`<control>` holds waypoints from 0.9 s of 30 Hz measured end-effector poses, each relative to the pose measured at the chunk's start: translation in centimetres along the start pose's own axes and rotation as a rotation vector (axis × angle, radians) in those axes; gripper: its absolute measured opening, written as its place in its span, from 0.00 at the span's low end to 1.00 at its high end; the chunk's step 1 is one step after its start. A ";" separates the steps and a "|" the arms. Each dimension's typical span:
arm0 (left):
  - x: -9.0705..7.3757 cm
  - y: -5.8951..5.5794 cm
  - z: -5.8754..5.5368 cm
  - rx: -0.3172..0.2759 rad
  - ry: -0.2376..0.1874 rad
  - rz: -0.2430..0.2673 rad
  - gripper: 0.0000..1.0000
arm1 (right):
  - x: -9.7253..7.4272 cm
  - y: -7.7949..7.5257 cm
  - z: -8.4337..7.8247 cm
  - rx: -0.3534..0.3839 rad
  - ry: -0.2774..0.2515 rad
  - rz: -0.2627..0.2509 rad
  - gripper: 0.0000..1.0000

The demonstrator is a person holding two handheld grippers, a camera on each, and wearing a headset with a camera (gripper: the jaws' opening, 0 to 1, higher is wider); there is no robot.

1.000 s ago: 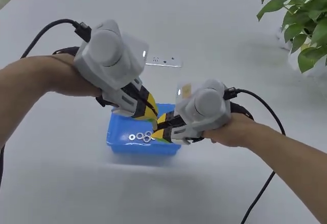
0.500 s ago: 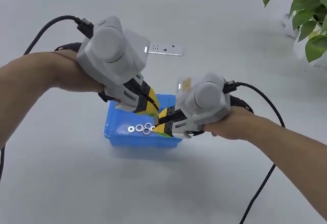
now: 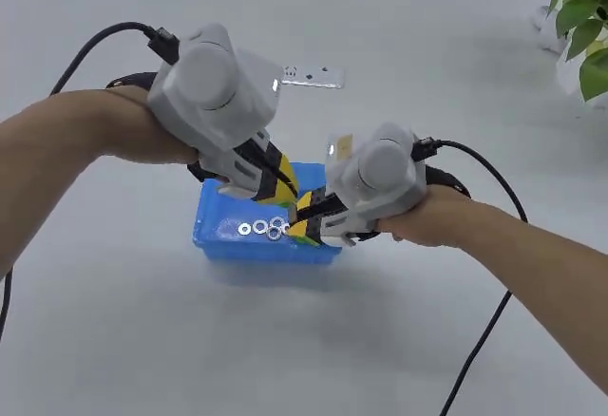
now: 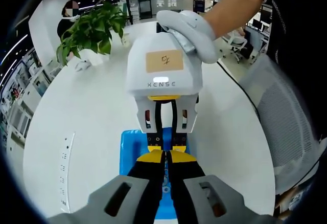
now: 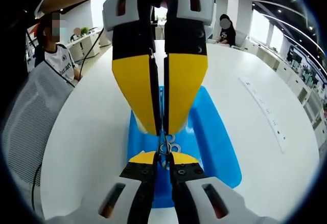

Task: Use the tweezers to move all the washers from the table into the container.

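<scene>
The white worktop (image 3: 114,340) is smooth, matte and bare-looking, so a dropped washer would likely skid or roll on it rather than stay put. The left gripper (image 3: 282,188) is a grey hard-plastic body with yellow-and-black jaws, and it reaches down over the container from the far left. The right gripper (image 3: 302,230), built the same way, meets it nose to nose from the right. Both sets of jaws are drawn narrow, with only a slit between them, and I cannot tell whether thin tweezers are pinched in either slit. With the tips this crowded, the main risk is one gripper knocking the other. That could jolt loose whatever is held or nudge the light box. The blue plastic container (image 3: 228,248) is a shallow rectangular tray with low glossy walls, standing well in from the worktop's edges and directly under both sets of tips. A push on its rim could slide or tip it. A flat white power strip (image 3: 311,76) lies beyond it, well apart. The washers (image 3: 261,229) are small flat steel rings bunched together on the container's floor, just below the tips. A careless dip could flick one over the low wall.
</scene>
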State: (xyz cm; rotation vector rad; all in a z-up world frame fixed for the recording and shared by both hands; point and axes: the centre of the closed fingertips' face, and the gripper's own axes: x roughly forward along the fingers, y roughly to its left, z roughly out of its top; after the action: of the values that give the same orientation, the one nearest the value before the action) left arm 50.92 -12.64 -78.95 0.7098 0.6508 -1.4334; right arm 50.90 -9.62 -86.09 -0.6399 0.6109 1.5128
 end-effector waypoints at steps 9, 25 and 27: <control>0.0 0.0 0.0 -0.002 -0.002 0.000 0.05 | 0.0 0.0 0.0 0.000 0.002 0.004 0.11; -1.0 -0.3 0.9 0.006 -0.008 0.015 0.05 | -0.9 0.1 0.9 -0.013 -0.009 -0.016 0.11; -1.3 -0.3 1.1 0.011 -0.007 0.020 0.05 | -1.2 0.1 1.2 -0.019 -0.011 -0.022 0.11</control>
State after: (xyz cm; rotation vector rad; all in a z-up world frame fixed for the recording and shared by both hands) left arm 50.53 -12.65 -77.24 0.7178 0.6299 -1.4217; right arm 50.77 -9.55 -84.41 -0.6505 0.5797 1.5021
